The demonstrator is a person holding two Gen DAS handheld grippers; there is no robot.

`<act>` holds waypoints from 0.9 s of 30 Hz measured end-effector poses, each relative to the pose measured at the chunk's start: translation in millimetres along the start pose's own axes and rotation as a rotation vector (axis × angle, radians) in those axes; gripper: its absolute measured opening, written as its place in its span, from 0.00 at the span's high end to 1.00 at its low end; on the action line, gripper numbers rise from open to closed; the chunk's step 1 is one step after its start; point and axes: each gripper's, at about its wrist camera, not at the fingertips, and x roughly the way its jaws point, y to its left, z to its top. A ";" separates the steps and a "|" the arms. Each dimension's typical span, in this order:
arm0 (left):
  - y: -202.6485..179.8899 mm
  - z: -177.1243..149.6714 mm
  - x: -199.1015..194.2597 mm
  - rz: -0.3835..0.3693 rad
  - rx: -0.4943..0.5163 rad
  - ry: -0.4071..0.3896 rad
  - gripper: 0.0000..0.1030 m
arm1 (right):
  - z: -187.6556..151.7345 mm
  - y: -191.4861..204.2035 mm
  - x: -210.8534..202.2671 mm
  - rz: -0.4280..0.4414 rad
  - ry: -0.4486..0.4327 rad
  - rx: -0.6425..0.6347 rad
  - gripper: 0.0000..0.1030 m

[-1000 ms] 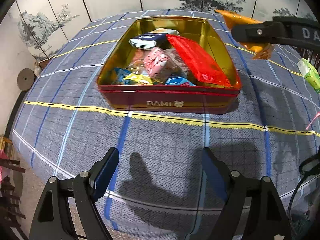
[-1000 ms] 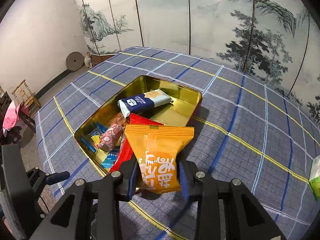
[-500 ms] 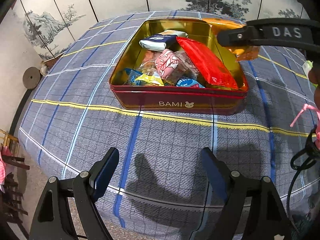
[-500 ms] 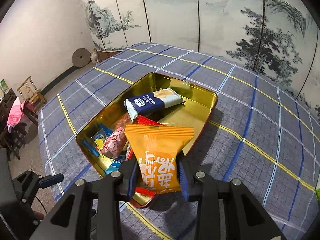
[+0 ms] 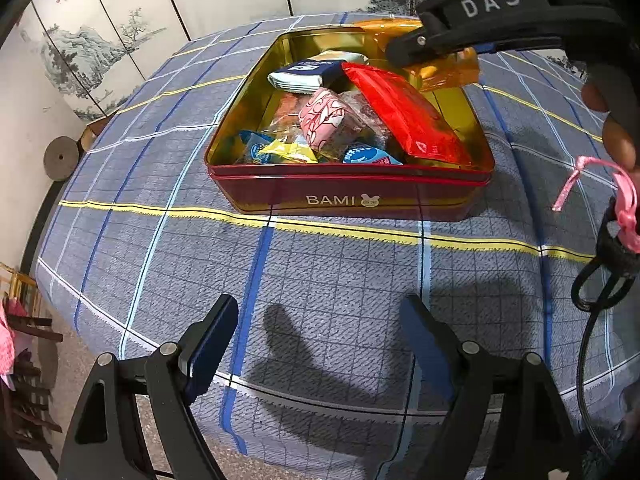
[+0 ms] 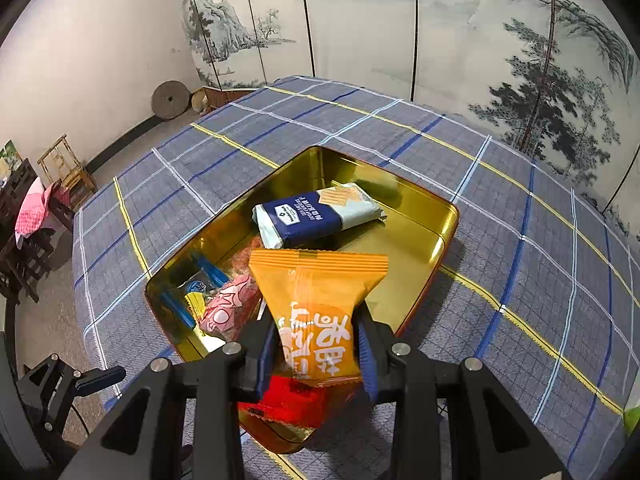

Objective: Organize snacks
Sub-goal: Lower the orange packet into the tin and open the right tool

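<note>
On the left, the left gripper (image 5: 316,344) is seen with its jaws spread wide and nothing between them, poised over the blue plaid tablecloth (image 5: 160,184) in front of the tin. No snack is touched by it.

At the centre, the tin (image 5: 348,196) is seen standing on the cloth, red outside with "BAMI" on its front wall, gold inside. Within it, a blue and yellow cluster of small sweets (image 5: 276,152) is packed into the front left corner, a pink wrapped sweet (image 5: 324,118) is lodged in the middle, a navy and white cracker pack (image 6: 316,216) is laid toward the back, and a red packet (image 5: 404,120) is propped aslant against the right wall.

To the right, the right gripper (image 6: 316,344) is clenched on an orange snack packet (image 6: 316,304), which is pinched by its lower half between the blue pads (image 6: 366,356) and held upright. The packet is carried in the air above the tin's right side, over the red packet, not yet resting on anything. At the far right, fingers of a hand (image 5: 608,120) can be made out behind the gripper, with a pink ribbon (image 5: 616,196) dangling below.
</note>
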 end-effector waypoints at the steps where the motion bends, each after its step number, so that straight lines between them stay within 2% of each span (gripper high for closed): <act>1: -0.4 -0.5 -0.5 -0.001 0.001 0.000 0.22 | 0.6 0.8 0.5 -0.001 0.001 -0.003 0.67; 16: -10.9 -3.4 3.5 -0.022 0.026 0.019 0.21 | 8.7 7.3 4.6 0.003 0.015 -0.038 0.67; 27: -1.5 -3.4 6.8 -0.025 0.005 0.026 0.21 | 14.1 6.8 14.9 -0.006 0.015 -0.025 0.66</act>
